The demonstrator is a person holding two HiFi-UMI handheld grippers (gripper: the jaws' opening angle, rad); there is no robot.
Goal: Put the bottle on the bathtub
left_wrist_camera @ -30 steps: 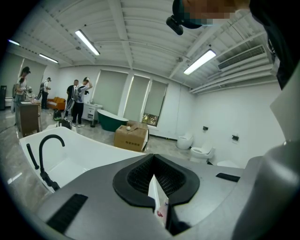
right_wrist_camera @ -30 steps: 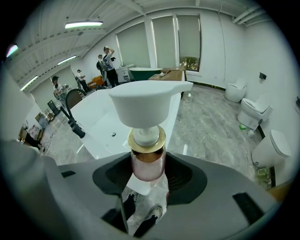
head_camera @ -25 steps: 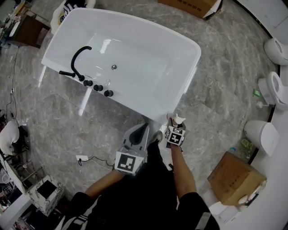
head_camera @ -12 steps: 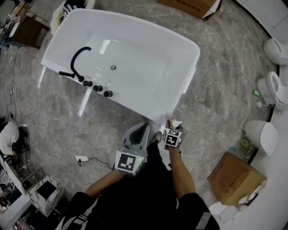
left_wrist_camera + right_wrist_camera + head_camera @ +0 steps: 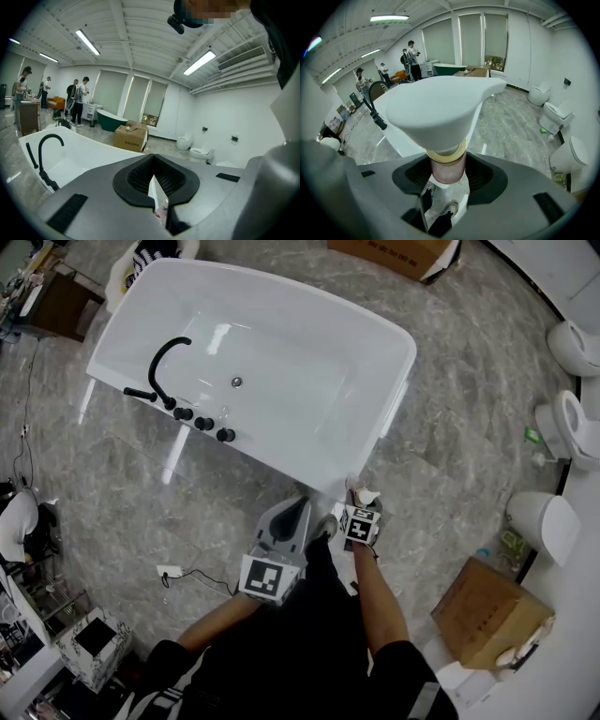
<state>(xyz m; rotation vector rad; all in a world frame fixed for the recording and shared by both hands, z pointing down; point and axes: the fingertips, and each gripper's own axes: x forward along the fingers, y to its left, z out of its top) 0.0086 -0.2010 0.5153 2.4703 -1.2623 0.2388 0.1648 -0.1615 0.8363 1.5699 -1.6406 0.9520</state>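
Down at the near corner of the white bathtub (image 5: 281,285), gripping a pump bottle (image 5: 367,494) in the right gripper (image 5: 357,499), clamping both jaws on the pinkish neck just under the gold collar. Holding it upright: running the long axis top to bottom, straight across the jaws, carrying the white pump head on top and aiming the spout forward and to the right, out over the grey marble floor (image 5: 450,437) toward the toilets (image 5: 574,345). Hanging it right beside that tub corner in the head view, too close to call as over the rim or just off it, or as touching. Looking down past the neck in the right gripper view and catching shoes (image 5: 450,206) on the floor below. Over on the left, carrying the left gripper (image 5: 299,509) low in front of the body, near the right one but apart from it, pointing its tips at the same tub corner, pressing its jaws together at the tips and pinching nothing. Noting, further up the tub, the black arched faucet (image 5: 161,367) and its black knobs (image 5: 204,423) on the near long rim, and the drain (image 5: 237,382) in the basin. Off to the right, spotting a cardboard box (image 5: 487,610) near the toilets; far back in the left gripper view, making out several people (image 5: 79,101) standing by a dark green tub (image 5: 110,119).
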